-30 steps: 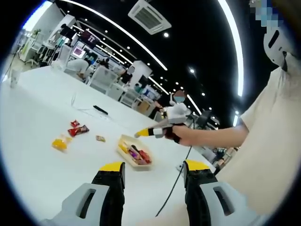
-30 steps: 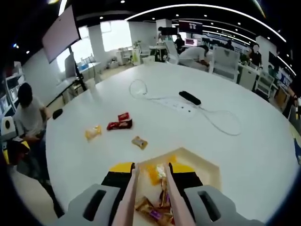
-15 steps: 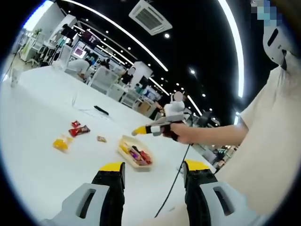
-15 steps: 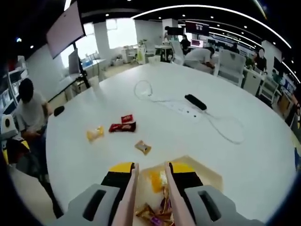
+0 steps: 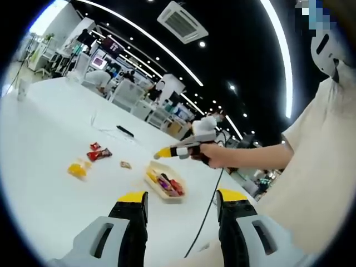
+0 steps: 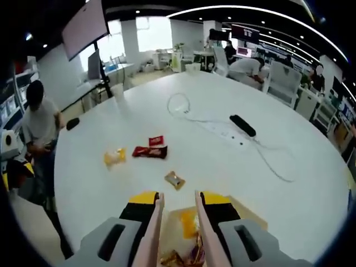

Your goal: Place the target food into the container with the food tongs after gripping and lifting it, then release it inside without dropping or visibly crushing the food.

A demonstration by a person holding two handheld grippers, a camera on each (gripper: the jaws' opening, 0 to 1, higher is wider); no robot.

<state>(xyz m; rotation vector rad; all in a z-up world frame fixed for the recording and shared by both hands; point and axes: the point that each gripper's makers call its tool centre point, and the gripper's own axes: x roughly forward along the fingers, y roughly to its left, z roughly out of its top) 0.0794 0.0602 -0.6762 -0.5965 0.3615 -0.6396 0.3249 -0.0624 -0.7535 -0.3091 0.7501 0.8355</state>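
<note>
While the pale pink food tongs are rising between the right gripper's yellow-tipped jaws, their two arms are standing slightly apart with nothing pinched between them. They are hanging over the shallow cream-coloured container, where several wrapped snacks are lying in yellow, brown and purple wrappers. That gripper's jaws are pressing against the tongs' outer sides. In the left gripper view the same container is sitting on the round white table, and a person's hand is holding the right gripper above it. Beyond the container, a small tan wrapped sweet is lying nearest, then a dark red packet touching a smaller red packet, and a yellow packet off to their left. Further back, a black remote-like bar and a white cable are lying on the table. The left gripper is hovering with its jaws spread wide and gripping nothing.
</note>
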